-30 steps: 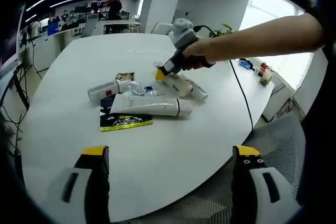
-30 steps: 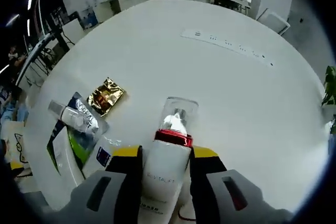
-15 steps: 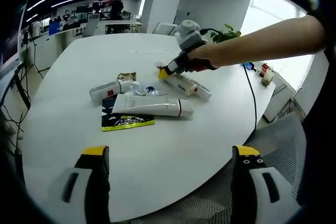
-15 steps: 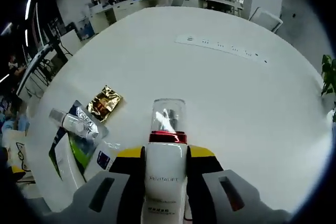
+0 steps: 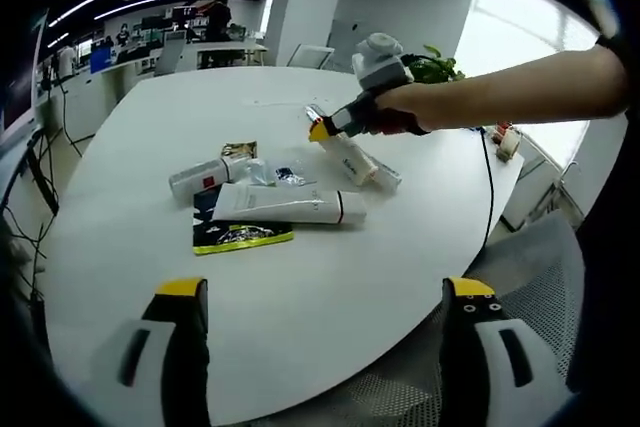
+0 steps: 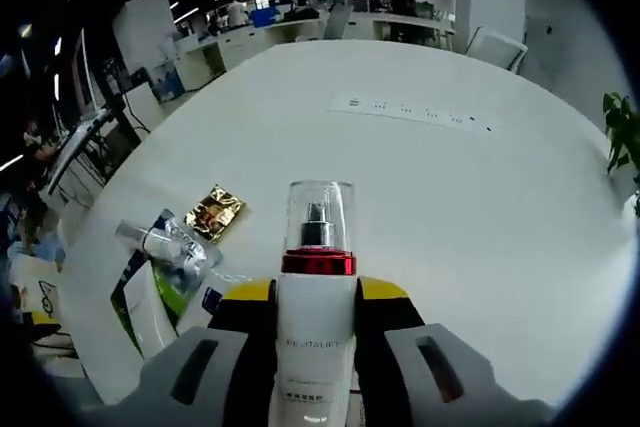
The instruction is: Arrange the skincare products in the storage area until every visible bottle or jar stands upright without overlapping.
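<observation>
The right gripper [image 6: 315,297], clamped on the pump bottle [image 6: 316,317], has lifted it off the tabletop [image 5: 330,277] since a second ago, ready for standing upright, while the left gripper [image 5: 325,292] hangs apart above the tabletop's near edge, empty.

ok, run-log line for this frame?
right gripper: shut on pump bottle, lifted off table | left gripper: open, idle | tube: lying flat
</observation>
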Demonstrator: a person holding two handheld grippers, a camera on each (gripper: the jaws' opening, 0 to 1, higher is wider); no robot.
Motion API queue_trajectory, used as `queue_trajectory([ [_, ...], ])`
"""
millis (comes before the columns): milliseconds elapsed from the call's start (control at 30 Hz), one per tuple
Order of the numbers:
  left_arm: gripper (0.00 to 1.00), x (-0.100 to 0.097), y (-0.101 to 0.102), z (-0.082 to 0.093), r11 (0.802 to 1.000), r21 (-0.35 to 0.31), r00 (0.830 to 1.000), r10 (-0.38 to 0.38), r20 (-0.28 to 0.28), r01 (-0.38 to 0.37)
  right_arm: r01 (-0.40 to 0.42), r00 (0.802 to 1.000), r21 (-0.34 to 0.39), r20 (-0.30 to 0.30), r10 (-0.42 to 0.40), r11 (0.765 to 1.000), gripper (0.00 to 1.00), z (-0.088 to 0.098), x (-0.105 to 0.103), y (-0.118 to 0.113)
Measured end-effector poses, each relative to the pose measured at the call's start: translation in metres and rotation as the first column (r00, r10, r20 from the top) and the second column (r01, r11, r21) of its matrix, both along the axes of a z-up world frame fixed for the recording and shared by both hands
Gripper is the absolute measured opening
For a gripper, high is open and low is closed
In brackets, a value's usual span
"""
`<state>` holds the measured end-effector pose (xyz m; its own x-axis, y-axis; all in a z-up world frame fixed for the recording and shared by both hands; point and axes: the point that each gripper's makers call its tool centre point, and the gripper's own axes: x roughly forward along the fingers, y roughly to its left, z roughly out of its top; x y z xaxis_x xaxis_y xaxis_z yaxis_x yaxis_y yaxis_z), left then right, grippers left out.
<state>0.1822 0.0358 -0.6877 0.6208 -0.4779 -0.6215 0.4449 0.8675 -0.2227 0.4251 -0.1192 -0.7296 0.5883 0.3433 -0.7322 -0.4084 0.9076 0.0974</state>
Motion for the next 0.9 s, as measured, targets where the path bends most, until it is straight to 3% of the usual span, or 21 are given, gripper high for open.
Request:
queue_trajectory([
  [367,0.90,0.001,-0.001,0.006,1.000,0.009,1.000,-0.006,0.027,0.005,0.002,0.996,0.030,0.093,-0.005,1.000,0.28,0.018,-0.017,-0.009],
  [533,0.90,0.001,-0.002,0.010,1.000,0.013,0.999,-0.011,0.042,0.011,0.005,0.989,0.048,0.146,-0.012,0.999,0.28,0.031,-0.034,-0.013],
  [767,0.89,0.001,-0.003,0.019,1.000,0.019,0.998,-0.015,0.063,0.013,-0.040,0.967,0.071,0.255,0.021,0.997,0.28,0.046,-0.049,-0.012],
  [900,0.89,-0.002,-0.004,0.022,0.999,0.033,0.997,-0.031,0.071,0.028,-0.048,0.953,0.130,0.304,0.006,0.990,0.28,0.051,-0.060,-0.016],
])
